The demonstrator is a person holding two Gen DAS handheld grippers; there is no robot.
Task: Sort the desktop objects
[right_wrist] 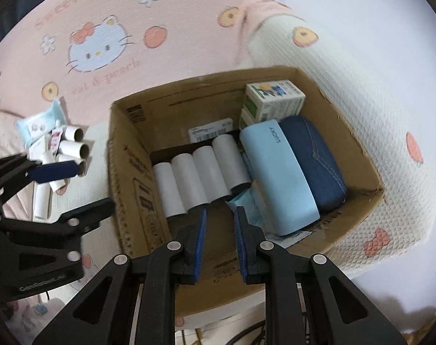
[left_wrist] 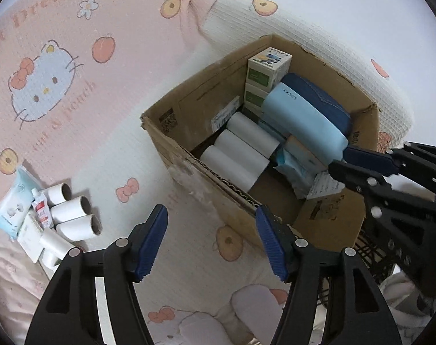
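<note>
Left tongs [left_wrist: 210,241]: released, fingers wide apart, nothing between them, positioned over the blanket [left_wrist: 74,57] just outside the near wall of the cardboard box [left_wrist: 172,143]. Right tongs [right_wrist: 219,244]: fingers narrowly apart, gripping nothing, positioned over the box's near edge, just in front of the white rolls [right_wrist: 200,172].

Legible writing: "LUCKY" on the light blue case [right_wrist: 278,178]; "GenRobot.AI" on the left tongs' body in the right wrist view. The blanket carries a cartoon cat print with partly readable script ending "& peach".

Surface: a pink and white quilted blanket with peach and bow motifs; a plain white wall stands behind.

Box contents: four white rolls side by side, the light blue case touching a dark blue denim case [right_wrist: 315,164], and stacked green-and-white cartons [right_wrist: 272,97] in the far corner.

Unsorted pile [left_wrist: 45,218]: cardboard-cored rolls, a wipes pack and a small tube, on the blanket well left of the left tongs.
</note>
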